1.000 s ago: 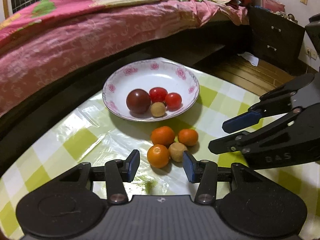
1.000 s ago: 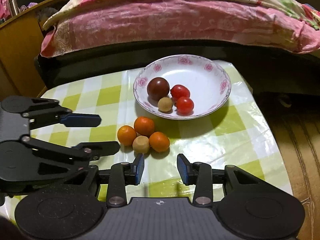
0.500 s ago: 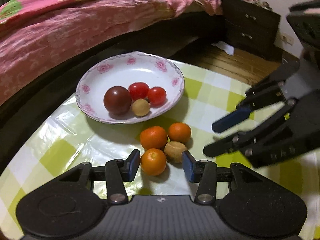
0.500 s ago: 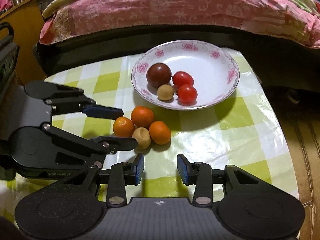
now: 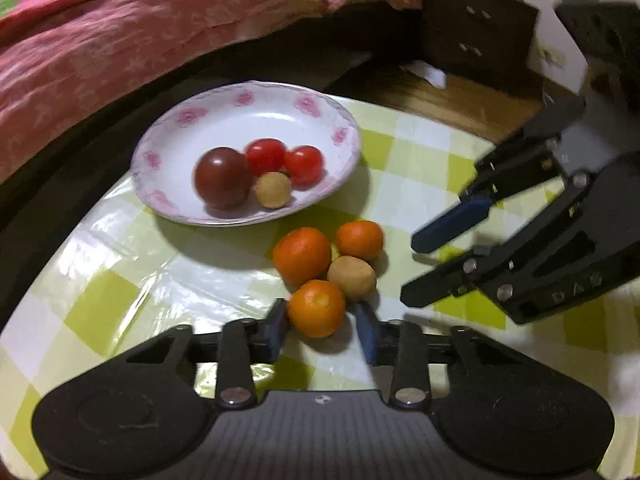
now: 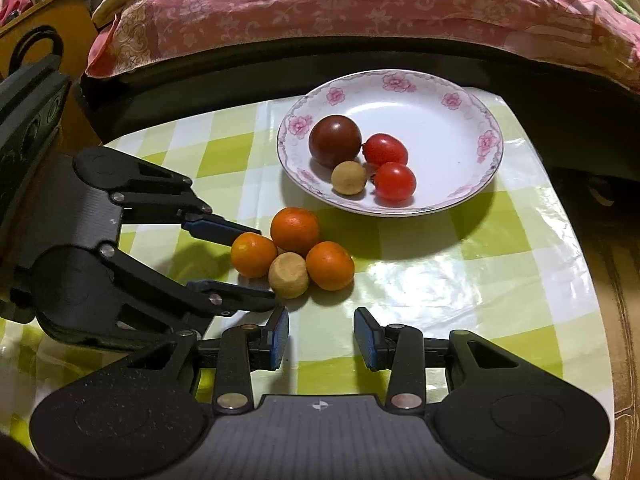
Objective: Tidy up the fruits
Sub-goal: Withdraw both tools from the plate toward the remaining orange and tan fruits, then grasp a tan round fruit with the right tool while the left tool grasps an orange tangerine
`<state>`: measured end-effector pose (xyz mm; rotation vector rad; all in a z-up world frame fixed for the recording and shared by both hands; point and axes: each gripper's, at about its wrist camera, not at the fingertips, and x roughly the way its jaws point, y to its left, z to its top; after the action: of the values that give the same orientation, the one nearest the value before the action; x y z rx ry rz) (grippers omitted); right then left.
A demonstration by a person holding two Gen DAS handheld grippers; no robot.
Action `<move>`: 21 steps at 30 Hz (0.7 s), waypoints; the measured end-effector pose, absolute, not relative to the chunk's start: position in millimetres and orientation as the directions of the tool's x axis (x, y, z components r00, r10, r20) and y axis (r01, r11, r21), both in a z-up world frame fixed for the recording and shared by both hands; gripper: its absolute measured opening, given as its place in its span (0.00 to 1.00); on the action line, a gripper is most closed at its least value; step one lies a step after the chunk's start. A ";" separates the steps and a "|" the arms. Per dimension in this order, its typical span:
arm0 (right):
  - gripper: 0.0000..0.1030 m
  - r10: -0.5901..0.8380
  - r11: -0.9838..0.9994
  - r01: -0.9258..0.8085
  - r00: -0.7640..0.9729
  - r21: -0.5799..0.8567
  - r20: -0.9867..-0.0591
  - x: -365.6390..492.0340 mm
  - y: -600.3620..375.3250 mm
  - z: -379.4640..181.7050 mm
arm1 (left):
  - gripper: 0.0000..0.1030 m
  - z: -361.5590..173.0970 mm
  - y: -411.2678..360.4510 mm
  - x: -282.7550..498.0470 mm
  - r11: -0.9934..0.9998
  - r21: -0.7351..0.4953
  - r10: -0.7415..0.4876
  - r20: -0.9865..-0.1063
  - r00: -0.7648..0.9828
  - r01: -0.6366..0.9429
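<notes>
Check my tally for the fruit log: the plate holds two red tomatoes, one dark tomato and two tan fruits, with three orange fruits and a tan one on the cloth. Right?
One slip: the plate holds only one tan fruit, not two, as the right wrist view shows. The rest stands: two red tomatoes, one dark tomato, and three orange fruits plus a tan one on the cloth.

The room is dim, with warm light from above. The shiny cloth on the desk [image 6: 420, 276] throws back white glare. The plate [image 6: 472, 92] and the oranges [image 6: 330, 266] drop dark shadows toward the camera. The left wrist view is smeared and soft, most of all at the right tool [image 5: 412, 270]. The right wrist view is sharp. Both views bend at the edges, with dark corners
</notes>
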<state>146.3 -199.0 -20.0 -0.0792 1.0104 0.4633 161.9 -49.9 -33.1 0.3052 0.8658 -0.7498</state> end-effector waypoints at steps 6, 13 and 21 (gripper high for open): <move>0.33 0.348 0.895 -0.417 0.437 0.156 -0.830 149.8 -195.5 -24.5 | 0.36 -25.9 -32.0 152.9 0.777 -0.129 -0.483 -0.751 0.451 0.616; 0.34 0.398 0.878 -0.438 0.441 0.194 -0.804 149.7 -180.4 -28.0 | 0.36 -22.6 -23.0 113.9 0.817 -0.109 -0.418 -0.788 0.452 0.566; 0.33 0.354 0.902 -0.412 0.532 0.130 -0.769 150.3 -165.1 -32.2 | 0.36 -31.1 -24.6 107.2 0.818 -0.104 -0.414 -0.789 0.453 0.565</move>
<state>150.3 -165.1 -32.2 -0.0700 0.9003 0.4575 107.2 -24.6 -31.1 0.1830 0.9186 -0.6085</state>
